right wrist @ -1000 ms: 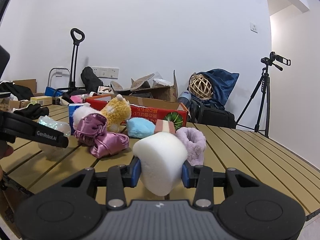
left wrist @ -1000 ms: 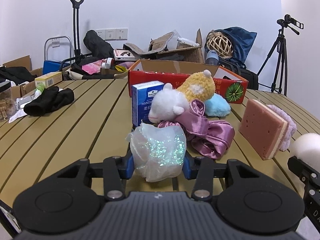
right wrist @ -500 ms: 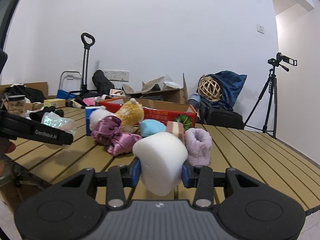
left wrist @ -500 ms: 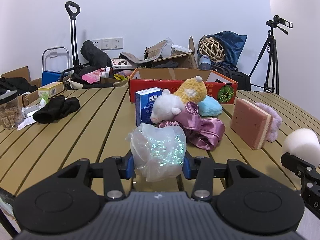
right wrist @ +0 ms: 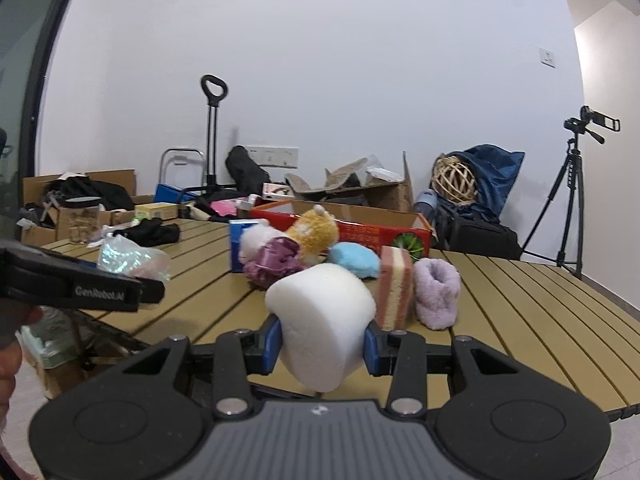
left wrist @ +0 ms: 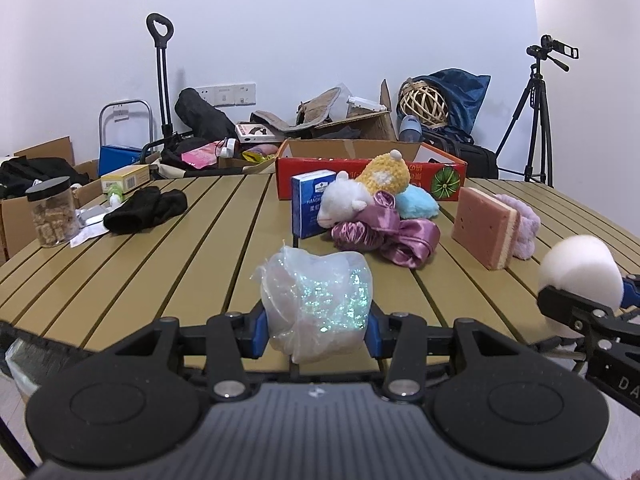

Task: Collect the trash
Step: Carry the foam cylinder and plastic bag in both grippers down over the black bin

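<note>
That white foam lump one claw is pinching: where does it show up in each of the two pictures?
Left wrist view: the white foam lump sits at the far right edge, pinched in the right claw.
Right wrist view: bottom centre, filling the gap between the blue pads.
Shared landmark: the pink sponge block, standing on the slatted table just beyond it.

You have even, soft indoor light in both views, bright enough to read the slatted desk (left wrist: pixel 168 264) without harsh shadows; only faint shade sits under the things on it. The white wall (left wrist: pixel 320 20) renders cool and slightly bluish. Fisheye bending is strong: the frame corners go black, and the dark window frame (right wrist: pixel 44 80) at the left of the right view curves. The glittery bag (left wrist: pixel 316 300) shows small sparkles. The far clutter stays fairly sharp; a hand (right wrist: pixel 8 364) at the near left edge is blurred.
</note>
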A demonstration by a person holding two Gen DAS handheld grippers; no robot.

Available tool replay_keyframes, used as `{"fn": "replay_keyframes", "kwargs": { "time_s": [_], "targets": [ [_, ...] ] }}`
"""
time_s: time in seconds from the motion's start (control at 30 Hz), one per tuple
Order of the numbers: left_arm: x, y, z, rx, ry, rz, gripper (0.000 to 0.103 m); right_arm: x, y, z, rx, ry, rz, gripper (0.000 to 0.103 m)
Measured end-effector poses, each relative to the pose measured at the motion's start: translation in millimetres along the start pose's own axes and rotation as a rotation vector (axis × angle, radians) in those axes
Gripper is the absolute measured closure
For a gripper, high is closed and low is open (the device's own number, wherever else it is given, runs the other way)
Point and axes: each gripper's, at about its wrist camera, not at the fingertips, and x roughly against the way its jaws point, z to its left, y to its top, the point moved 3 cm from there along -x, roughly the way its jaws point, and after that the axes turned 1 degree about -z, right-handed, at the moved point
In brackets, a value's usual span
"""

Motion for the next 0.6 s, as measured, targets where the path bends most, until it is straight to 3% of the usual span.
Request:
{"fn": "replay_keyframes", "kwargs": {
  "time_s": [0.3,0.6],
  "targets": [
    [30,-8,0,-0.025,0.005,0.015,0.058,15,-9,20,0.013,0.051,0.042,0.064],
    [47,-32,8,-0.043,0.021,0.085,0.058,22,-37,36,0.011,0.096,0.15,0.064]
  ]
}}
